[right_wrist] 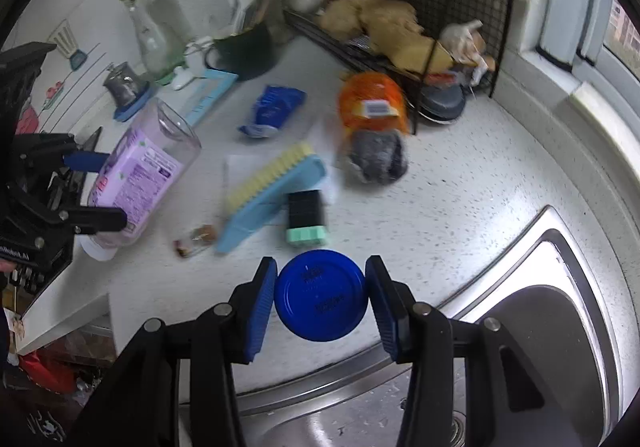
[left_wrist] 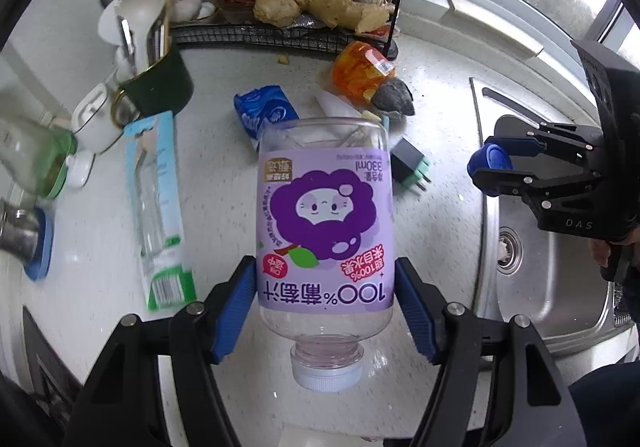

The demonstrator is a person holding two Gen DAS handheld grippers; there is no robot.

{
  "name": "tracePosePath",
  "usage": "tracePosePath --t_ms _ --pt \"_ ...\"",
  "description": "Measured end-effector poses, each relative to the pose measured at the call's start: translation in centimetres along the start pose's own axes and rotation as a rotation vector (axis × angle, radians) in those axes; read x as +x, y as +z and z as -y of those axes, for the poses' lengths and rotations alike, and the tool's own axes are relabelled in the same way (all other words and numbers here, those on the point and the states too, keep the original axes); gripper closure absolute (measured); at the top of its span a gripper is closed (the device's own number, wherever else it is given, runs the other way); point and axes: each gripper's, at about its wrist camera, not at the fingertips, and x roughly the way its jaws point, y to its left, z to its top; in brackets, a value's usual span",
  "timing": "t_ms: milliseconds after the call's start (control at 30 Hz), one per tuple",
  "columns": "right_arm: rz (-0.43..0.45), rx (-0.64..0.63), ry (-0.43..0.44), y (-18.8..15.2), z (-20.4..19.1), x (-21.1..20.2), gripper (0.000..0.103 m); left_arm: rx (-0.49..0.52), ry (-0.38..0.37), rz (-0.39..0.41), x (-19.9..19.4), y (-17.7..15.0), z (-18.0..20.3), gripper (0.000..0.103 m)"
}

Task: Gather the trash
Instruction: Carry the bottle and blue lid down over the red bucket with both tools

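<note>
An empty clear juice bottle point(left_wrist: 324, 215) with a purple grape label and a white cap hangs above the white counter point(left_wrist: 224, 183). My left gripper point(left_wrist: 324, 287) is shut on it, blue pads pressing both sides of its lower body. The right wrist view shows the same bottle point(right_wrist: 140, 171) tilted in the left gripper point(right_wrist: 102, 191) at the left edge. My right gripper point(right_wrist: 321, 289) is shut on a round blue lid point(right_wrist: 320, 297) over the counter's edge by the sink. From the left wrist view, that gripper point(left_wrist: 494, 171) and lid point(left_wrist: 491, 160) are at the right.
On the counter lie an orange wrapper with a grey scourer point(right_wrist: 372, 119), a blue tissue pack point(right_wrist: 274, 109), a blue scrub brush point(right_wrist: 272, 187), a black-and-green plug point(right_wrist: 306, 219), a small wrapper point(right_wrist: 196, 239) and a toothbrush package point(left_wrist: 158, 199). Steel sink point(right_wrist: 540, 327) right; wire rack point(left_wrist: 280, 31) with ginger behind.
</note>
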Motion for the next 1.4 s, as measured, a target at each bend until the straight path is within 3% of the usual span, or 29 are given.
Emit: tracePosePath --t_ms 333,533,733,867,1067,1233,1400 --pt "0.044 -0.038 0.006 -2.0 -5.6 -3.2 0.060 -0.023 -0.008 0.037 -4.5 -5.8 0.5 0.037" --pt "0.056 -0.038 -0.005 -4.7 -9.1 -5.3 0.060 0.023 -0.007 0.080 -7.6 -10.3 2.0 0.037" --pt "0.091 0.007 -0.047 -8.5 -13.9 -7.8 0.060 0.075 -0.037 0.125 -10.8 -15.8 2.9 0.037" --pt "0.112 0.044 -0.147 -11.7 -17.6 -9.8 0.060 0.149 -0.047 0.153 -13.3 -19.9 4.2 0.037" --pt "0.128 0.111 -0.194 -16.3 -22.0 -11.9 0.060 0.217 -0.084 0.193 -16.8 -25.0 5.7 0.037" --pt "0.100 0.180 -0.189 -19.4 -23.5 -11.7 0.060 0.236 -0.108 0.152 -16.5 -28.1 6.5 0.037" --pt "0.046 0.217 -0.192 -22.0 -23.6 -10.2 0.060 0.209 -0.149 0.069 -13.0 -30.9 7.0 0.037"
